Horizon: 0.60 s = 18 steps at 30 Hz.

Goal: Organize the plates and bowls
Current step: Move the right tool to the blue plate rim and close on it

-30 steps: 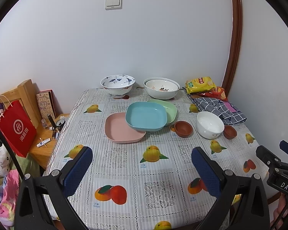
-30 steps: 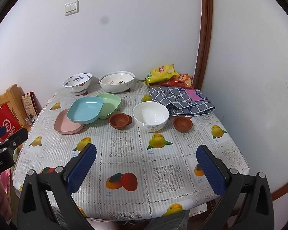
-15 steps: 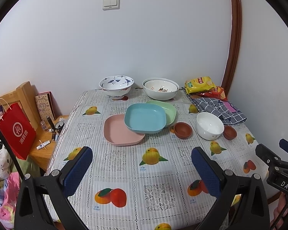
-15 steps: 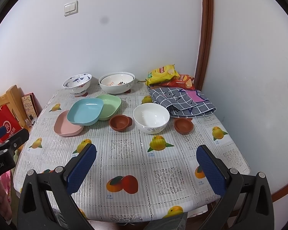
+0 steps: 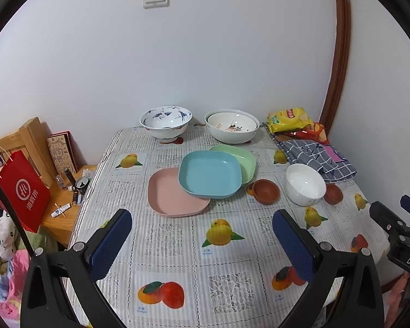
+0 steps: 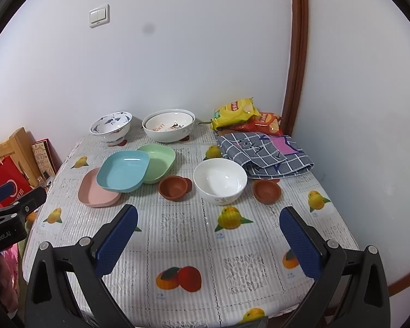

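Jaws of left gripper (image 5: 202, 242) and right gripper (image 6: 209, 239) spread wide, empty, above bench (image 6: 177, 235); blue plate (image 5: 209, 173) at 12 o'clock.

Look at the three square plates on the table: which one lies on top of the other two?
The blue plate. Its edges overlap both the pink plate in front and the green plate behind.

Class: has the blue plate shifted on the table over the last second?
No. The blue plate still overlaps the pink plate and the green plate exactly as before. Only the camera view has drifted.
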Motion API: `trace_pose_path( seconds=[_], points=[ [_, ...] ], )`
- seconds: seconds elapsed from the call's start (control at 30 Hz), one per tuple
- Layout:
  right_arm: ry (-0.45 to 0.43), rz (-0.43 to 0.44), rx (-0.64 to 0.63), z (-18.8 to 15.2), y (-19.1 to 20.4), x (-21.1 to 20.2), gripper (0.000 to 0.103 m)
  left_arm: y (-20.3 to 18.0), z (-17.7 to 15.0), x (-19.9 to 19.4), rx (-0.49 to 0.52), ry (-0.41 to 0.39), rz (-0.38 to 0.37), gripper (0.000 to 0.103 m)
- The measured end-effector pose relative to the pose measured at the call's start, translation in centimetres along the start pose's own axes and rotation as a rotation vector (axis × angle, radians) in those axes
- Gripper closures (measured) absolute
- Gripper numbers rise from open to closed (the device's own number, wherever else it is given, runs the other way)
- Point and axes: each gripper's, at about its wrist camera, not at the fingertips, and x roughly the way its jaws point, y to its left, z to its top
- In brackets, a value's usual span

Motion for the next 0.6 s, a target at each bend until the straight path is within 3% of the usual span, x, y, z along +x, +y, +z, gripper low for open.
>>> trace_pose_path(
  seconds=[0.27, 0.6],
  points=[
    [0.058, 0.043, -0.007, 1.9, 0.9, 4.9, 0.003, 0.5, 1.6, 4.1, -0.011, 0.041, 0.032, 0.0],
    [0.114, 0.115, -0.011, 4.3, 3.0, 11.3, 0.018, 1.9, 3.6, 9.4, -0.039, 0.082, 0.026, 0.0]
  ],
)
